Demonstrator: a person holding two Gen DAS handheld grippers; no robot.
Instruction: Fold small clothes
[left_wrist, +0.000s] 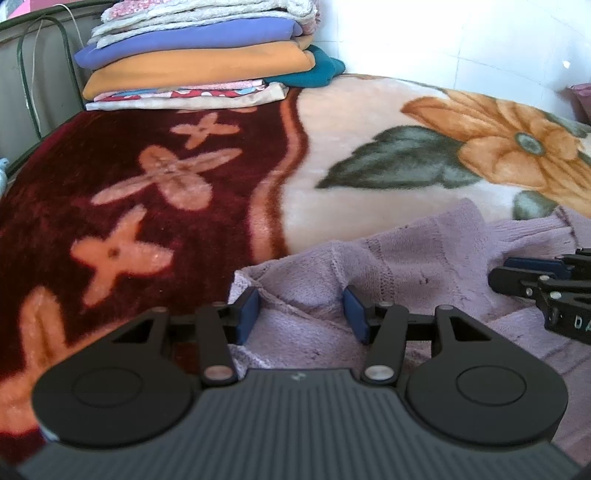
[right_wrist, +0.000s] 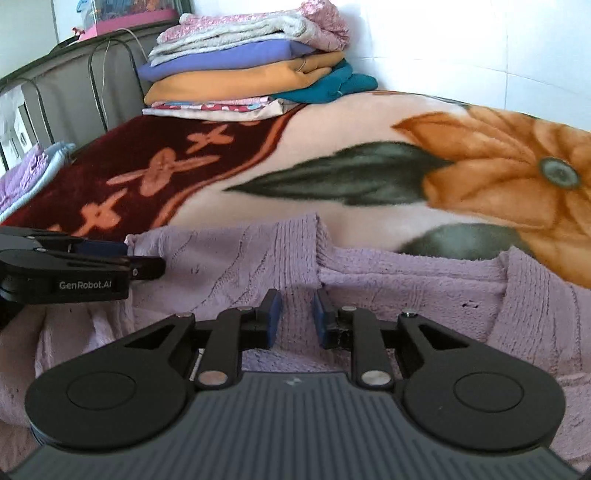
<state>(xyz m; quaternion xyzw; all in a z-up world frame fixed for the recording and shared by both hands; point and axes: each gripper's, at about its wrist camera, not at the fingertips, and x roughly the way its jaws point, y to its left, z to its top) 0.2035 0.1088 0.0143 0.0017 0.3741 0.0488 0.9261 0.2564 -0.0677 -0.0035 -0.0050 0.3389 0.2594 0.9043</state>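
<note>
Plush fleece blanket (left_wrist: 351, 122), maroon with peach crosses along one side and cream with an orange flower on the other, covers the bed. At its near edge lies a lilac knitted garment (right_wrist: 406, 295), fuzzy and ribbed. Left gripper (left_wrist: 301, 314) straddles a raised fold, jaws half open. Right gripper (right_wrist: 295, 314) stands narrow over a ribbed ridge; grip unclear. Folded textiles (left_wrist: 199, 55) are stacked at the far corner.

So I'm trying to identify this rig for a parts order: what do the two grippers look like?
Both match: the left gripper and right gripper have a ribbed dark grey body, two round black discs, black linkage arms with silver pivot pins, and blue pads on the fingers. White "GenRobot.AI" lettering marks the left one's side. No cables or sleeves show.
</note>
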